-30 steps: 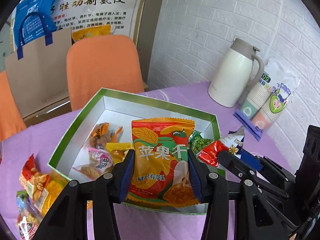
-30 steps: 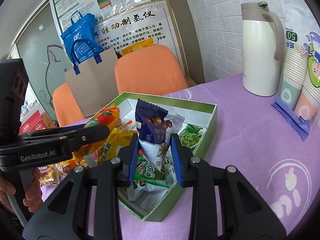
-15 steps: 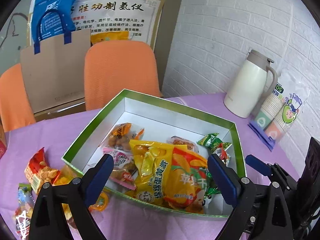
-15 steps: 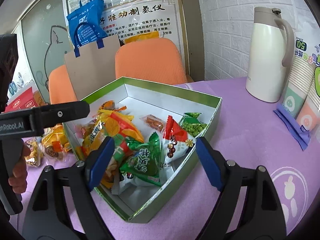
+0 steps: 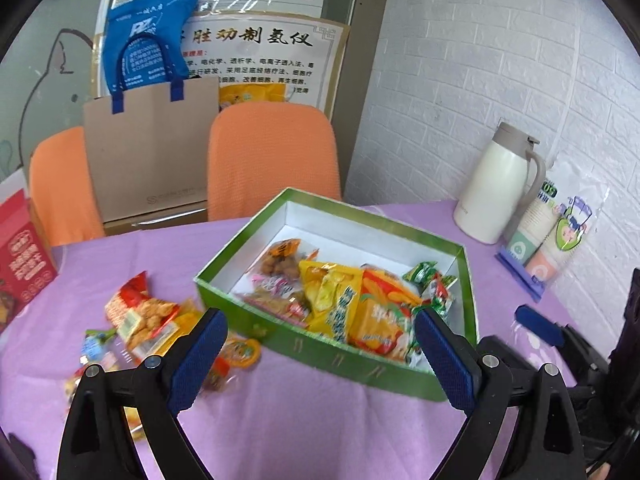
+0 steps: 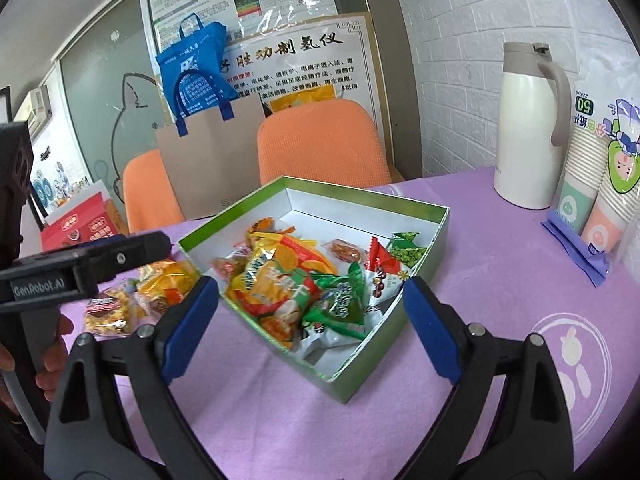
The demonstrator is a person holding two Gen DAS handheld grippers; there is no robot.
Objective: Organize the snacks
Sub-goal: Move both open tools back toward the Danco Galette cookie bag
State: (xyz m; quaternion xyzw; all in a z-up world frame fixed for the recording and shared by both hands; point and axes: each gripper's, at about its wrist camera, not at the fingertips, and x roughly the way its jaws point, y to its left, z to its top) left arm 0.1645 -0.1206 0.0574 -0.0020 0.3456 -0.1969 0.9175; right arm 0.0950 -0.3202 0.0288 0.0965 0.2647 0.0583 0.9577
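Both tongs, left gripper [image 5: 320, 354] and right gripper [image 6: 310, 322], gape wide and empty above the table's near edge, presumably freed for another pick, since most snacks fill the green box [image 5: 320, 350] (loose packets [image 5: 140, 320] wait at its left)
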